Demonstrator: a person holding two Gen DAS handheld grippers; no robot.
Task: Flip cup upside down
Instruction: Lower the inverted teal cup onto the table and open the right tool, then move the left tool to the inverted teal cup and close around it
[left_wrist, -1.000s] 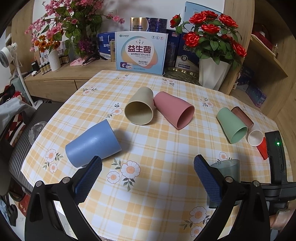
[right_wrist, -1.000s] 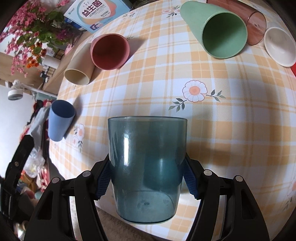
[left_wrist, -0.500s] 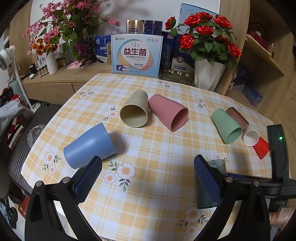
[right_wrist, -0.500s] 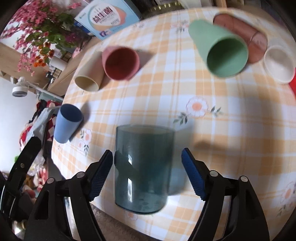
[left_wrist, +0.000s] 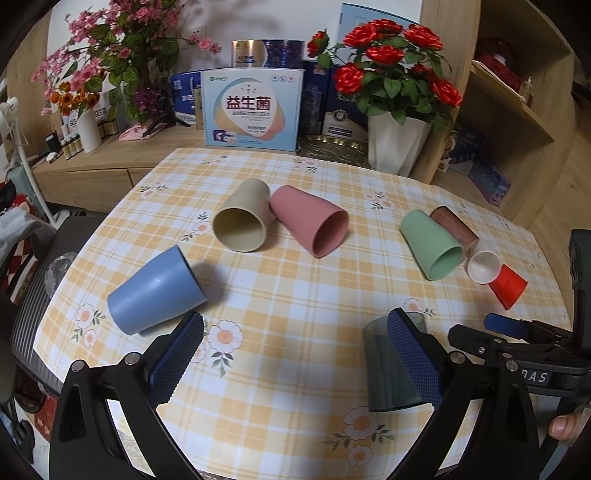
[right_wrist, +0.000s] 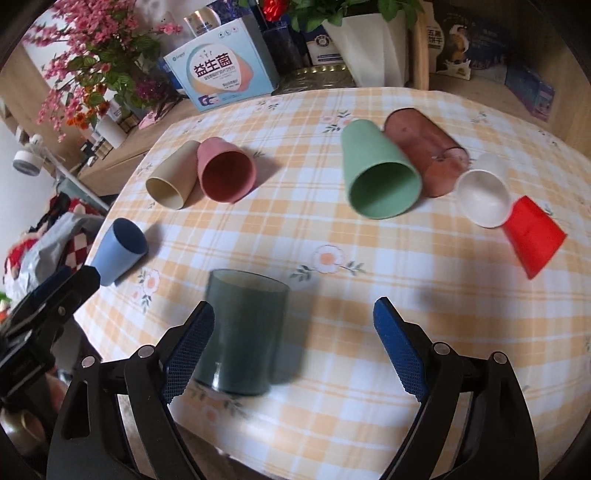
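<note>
A dark teal see-through cup (right_wrist: 242, 332) stands upside down on the checked tablecloth near the table's front edge; it also shows in the left wrist view (left_wrist: 388, 369), partly behind my left gripper's right finger. My right gripper (right_wrist: 293, 347) is open and empty, its left finger beside the cup, drawn back from it. My left gripper (left_wrist: 295, 354) is open and empty above the front of the table. A blue cup (left_wrist: 155, 291) lies on its side just beyond the left finger.
Lying on their sides are a beige cup (left_wrist: 242, 221), a pink cup (left_wrist: 310, 225), a green cup (left_wrist: 430, 245), a brown see-through cup (left_wrist: 454, 229), a white cup (left_wrist: 484, 267) and a red cup (left_wrist: 508, 286). Boxes and flower vases stand behind the table.
My right gripper opened and let go of the teal cup, which now stands on the table. The gripper drew back and up. My left gripper drifted slightly back.
</note>
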